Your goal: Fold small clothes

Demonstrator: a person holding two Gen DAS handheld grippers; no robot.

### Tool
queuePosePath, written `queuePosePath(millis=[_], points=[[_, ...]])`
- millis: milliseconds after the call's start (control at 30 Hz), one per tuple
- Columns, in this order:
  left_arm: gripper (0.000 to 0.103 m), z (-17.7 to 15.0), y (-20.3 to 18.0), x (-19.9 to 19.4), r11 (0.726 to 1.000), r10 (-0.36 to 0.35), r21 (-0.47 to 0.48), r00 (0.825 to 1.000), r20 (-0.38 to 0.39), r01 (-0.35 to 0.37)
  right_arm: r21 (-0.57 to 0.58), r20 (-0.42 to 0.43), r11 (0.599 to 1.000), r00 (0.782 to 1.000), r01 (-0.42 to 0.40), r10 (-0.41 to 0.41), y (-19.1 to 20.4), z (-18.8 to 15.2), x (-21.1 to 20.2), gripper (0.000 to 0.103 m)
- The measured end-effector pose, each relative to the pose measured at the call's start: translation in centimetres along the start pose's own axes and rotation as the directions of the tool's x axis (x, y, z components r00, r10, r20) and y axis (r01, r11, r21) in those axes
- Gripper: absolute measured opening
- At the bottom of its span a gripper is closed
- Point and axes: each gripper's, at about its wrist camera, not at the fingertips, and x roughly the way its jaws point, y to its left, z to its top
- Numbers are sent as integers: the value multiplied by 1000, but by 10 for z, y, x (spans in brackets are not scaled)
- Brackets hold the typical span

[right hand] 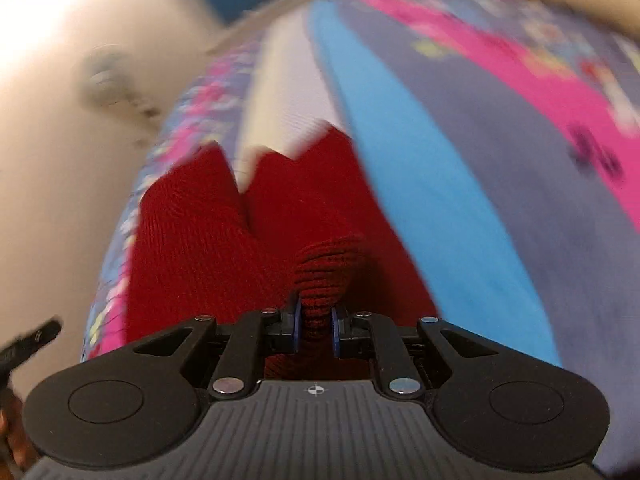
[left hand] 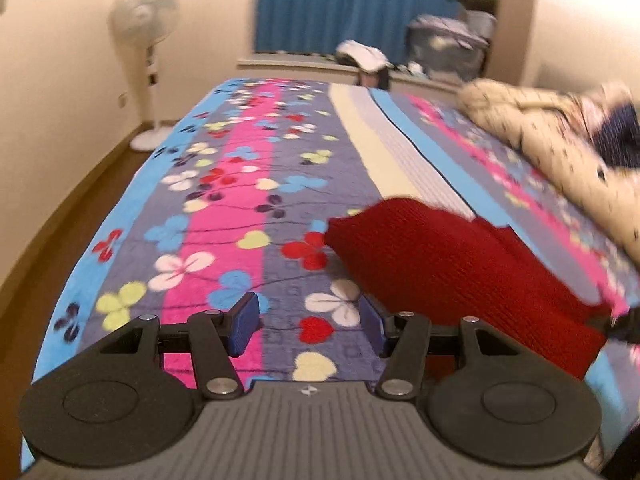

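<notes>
The small red ribbed-knit garment [left hand: 460, 264] lies on the bed, across the flower-patterned quilt of pink, blue and grey stripes [left hand: 224, 184], with one bunched fold of it lifted off the quilt. That fold is pinched in the right claw [right hand: 316, 330], whose blue pads are clenched tight on the knit; in the right wrist view two leg-like ends of the garment point away across the quilt's white band. The left claw [left hand: 308, 326] hangs released above the quilt just beside the garment's near edge, nothing between its pads.

The step in hand looks like carrying the held part over to make a fold. To do it well, the right claw should keep a firm pinch and travel low, so the knit drapes rather than flips. The free left claw would best pin or catch the opposite edge, keeping the lower layer flat and the edges matched. Thick knit can drag and bunch; a slower sweep would help. A cream speckled duvet [left hand: 552, 148] is heaped at the bed's far side, well apart.
</notes>
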Motion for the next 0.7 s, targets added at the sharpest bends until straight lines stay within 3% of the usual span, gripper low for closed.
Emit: queuePosePath(millis=[100,167,233,400,467,533,600,700], points=[[60,1,-8,8,1000,-18,25,1000,0,18,-58,20,995,997,-75,77,9,-3,-5,17],[60,3,-10,12,999,-31,20,1000,-2,31,-59,8,991,993,-118,119,7,-3,-7,28],[60,5,-11,17,999,-31,15,999,-8,31,-15,11,991,991,-134,134,0,2,-5,40],[60,3,-14,30,1000,11,17,997,-75,-10,48,19,990,991,-136,136,-4,14,10,49],[60,0,-17,34,999,32,17,993,-110,-31,24,10,993,993,-120,119,2,14,21,48],[59,0,-20,36,999,33,10,993,-111,-32,-45,19,992,993,-119,119,13,15,23,24],[59,2,-26,32,1000,17,5,997,-79,-17,-153,103,980,985,-125,142,26,11,5,20],[59,7,-38,21,1000,-24,8,1000,9,24,-276,253,939,927,-204,276,41,5,-38,19]])
